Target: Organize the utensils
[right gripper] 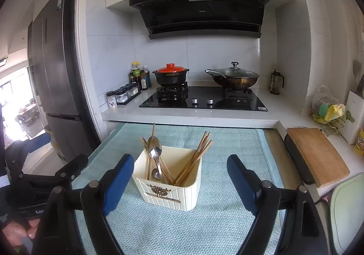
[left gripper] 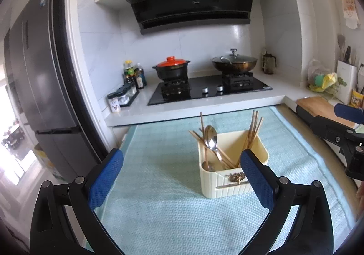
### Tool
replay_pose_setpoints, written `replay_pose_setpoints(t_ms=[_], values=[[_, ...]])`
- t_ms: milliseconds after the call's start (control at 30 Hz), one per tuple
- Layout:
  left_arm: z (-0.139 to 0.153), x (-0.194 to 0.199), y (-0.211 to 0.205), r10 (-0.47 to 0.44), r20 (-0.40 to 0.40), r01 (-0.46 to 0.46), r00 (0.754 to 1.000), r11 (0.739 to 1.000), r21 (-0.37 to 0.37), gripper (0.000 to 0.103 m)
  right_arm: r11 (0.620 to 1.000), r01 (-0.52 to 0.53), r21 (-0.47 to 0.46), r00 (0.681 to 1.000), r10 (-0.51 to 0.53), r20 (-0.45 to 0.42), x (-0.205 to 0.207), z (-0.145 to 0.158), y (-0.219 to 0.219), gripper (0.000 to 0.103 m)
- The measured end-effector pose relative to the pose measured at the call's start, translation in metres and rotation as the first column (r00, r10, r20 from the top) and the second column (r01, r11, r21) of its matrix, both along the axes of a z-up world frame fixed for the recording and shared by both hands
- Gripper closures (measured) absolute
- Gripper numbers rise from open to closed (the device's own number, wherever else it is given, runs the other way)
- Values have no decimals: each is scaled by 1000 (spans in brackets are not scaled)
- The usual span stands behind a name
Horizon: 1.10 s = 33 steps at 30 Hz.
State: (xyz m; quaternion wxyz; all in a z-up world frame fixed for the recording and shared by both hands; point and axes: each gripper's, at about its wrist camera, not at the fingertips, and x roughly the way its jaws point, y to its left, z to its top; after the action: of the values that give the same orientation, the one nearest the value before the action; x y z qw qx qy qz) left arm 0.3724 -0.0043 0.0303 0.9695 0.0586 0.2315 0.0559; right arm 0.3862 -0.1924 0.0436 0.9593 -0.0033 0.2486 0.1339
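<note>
- Standing on a pale blue mat [left gripper: 159, 209], a cream utensil holder [left gripper: 229, 184] lies just ahead of both tongs, touched by neither.
- Left gripper [left gripper: 182, 177] — jaws spread wide with nothing between them; the holder sits ahead of it, toward its right-hand pad [left gripper: 257, 179].
- Right gripper [right gripper: 179, 182] — jaws likewise apart and empty; the holder shows in the gap, nearer its left-hand pad [right gripper: 118, 184].
- Holder contents: two metal spoons [right gripper: 155, 154] and some wooden chopsticks stand in the compartment nearer the left gripper; a bundle of chopsticks [right gripper: 195, 157] leans in the compartment nearer the right gripper.
- Beyond the holder, well apart from both tongs: a black hob [right gripper: 204, 101] carrying a pot with a red lid [right gripper: 170, 75] and a lidded wok [right gripper: 234, 76].
- To the right gripper's right: a wooden cutting board [right gripper: 316, 154] on the counter.
</note>
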Motion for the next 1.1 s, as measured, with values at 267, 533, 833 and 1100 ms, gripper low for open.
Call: replay_pose_setpoints(t_ms=[267,533,833,1100], values=[[4,-60,-2,-11,-12,11,1000,1000,16,0,1000,-2,10,999,2,34,-65,7,2,16],[2,-122,12,-18,-35,15,999,996,-93,0,998,10,-61,1000,-9,23,-125,2,11,16],[7,-168,14,10,-70,-19,998,992,-128,0,999,18,-42,1000,-19,-21,-180,9,15,16],[5,-179,12,23,-92,-34,996,992,-121,0,999,11,-53,999,-13,-50,-197,9,21,16]])
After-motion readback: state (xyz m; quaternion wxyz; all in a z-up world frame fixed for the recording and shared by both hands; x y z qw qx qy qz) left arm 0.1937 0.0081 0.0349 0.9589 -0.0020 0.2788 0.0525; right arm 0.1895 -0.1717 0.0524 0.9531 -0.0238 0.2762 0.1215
